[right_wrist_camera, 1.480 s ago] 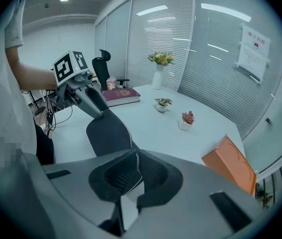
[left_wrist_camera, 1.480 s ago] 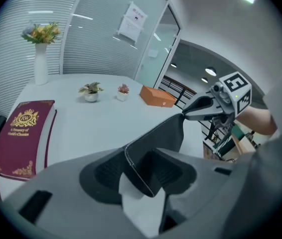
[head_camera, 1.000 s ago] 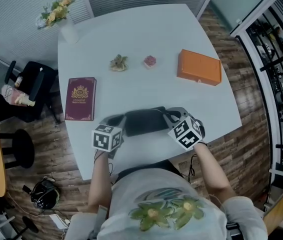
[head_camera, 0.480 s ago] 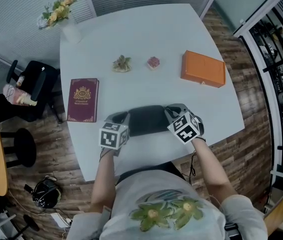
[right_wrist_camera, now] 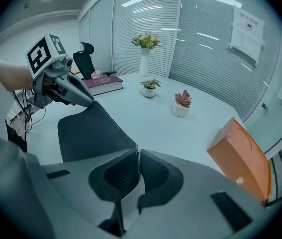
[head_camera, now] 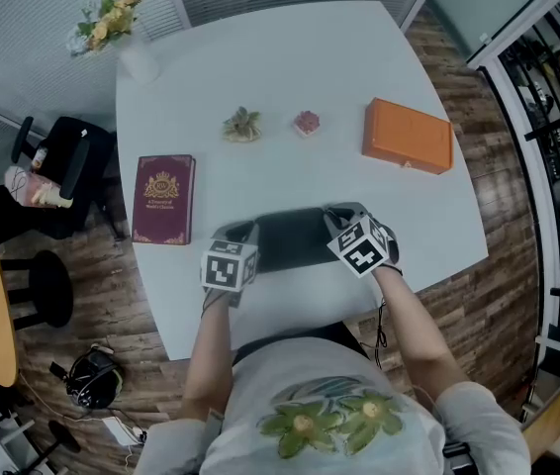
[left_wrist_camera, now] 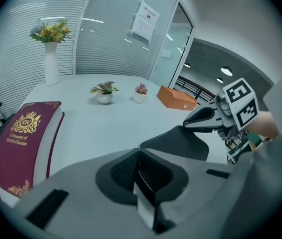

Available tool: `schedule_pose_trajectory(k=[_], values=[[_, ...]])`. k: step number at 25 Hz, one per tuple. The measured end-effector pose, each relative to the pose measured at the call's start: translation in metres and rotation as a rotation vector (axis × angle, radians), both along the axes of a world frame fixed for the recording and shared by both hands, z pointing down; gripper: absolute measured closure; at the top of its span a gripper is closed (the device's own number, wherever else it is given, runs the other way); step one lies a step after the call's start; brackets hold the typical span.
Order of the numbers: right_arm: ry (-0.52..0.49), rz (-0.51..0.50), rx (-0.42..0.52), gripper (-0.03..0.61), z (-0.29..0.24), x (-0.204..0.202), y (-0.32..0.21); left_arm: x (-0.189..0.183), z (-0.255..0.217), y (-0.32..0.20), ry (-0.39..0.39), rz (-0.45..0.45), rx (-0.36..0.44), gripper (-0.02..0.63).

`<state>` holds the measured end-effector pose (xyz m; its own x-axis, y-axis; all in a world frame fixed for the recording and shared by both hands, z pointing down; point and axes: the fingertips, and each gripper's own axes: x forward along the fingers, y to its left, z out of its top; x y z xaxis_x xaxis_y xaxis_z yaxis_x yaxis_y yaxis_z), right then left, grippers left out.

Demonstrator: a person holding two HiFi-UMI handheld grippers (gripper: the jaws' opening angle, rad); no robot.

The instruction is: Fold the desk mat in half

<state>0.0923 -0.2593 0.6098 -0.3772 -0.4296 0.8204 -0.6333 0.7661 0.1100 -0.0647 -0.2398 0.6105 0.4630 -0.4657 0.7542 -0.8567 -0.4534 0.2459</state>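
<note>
A dark desk mat (head_camera: 290, 237) lies near the front edge of the white table (head_camera: 290, 67), its near edge lifted. My left gripper (head_camera: 237, 236) is shut on the mat's left corner, my right gripper (head_camera: 338, 218) on its right corner. In the left gripper view the jaws (left_wrist_camera: 138, 156) pinch the thin mat edge, and the mat (left_wrist_camera: 181, 141) sweeps across to the right gripper (left_wrist_camera: 207, 121). From the right gripper view the jaws (right_wrist_camera: 135, 156) clamp the mat (right_wrist_camera: 93, 131), which curves up to the left gripper (right_wrist_camera: 76, 94).
A maroon book (head_camera: 162, 198) lies left of the mat. Farther back stand two small potted plants (head_camera: 241, 124) (head_camera: 307, 122) and an orange box (head_camera: 408, 135). A vase of flowers (head_camera: 132, 57) occupies the far left corner. A black chair (head_camera: 62, 176) stands beside the table.
Both grippers have sunk toward the table and moved slightly away from the person, carrying the mat's held edge with them. The mat now sits lower.
</note>
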Motion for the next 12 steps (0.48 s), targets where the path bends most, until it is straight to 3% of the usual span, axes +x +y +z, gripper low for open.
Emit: schedule_pose_trajectory(k=[12], values=[[-0.002, 0.030, -0.089, 0.540, 0.038, 0.000, -0.005, -0.001, 0.033, 0.003, -0.070, 0.021, -0.067, 0.600]])
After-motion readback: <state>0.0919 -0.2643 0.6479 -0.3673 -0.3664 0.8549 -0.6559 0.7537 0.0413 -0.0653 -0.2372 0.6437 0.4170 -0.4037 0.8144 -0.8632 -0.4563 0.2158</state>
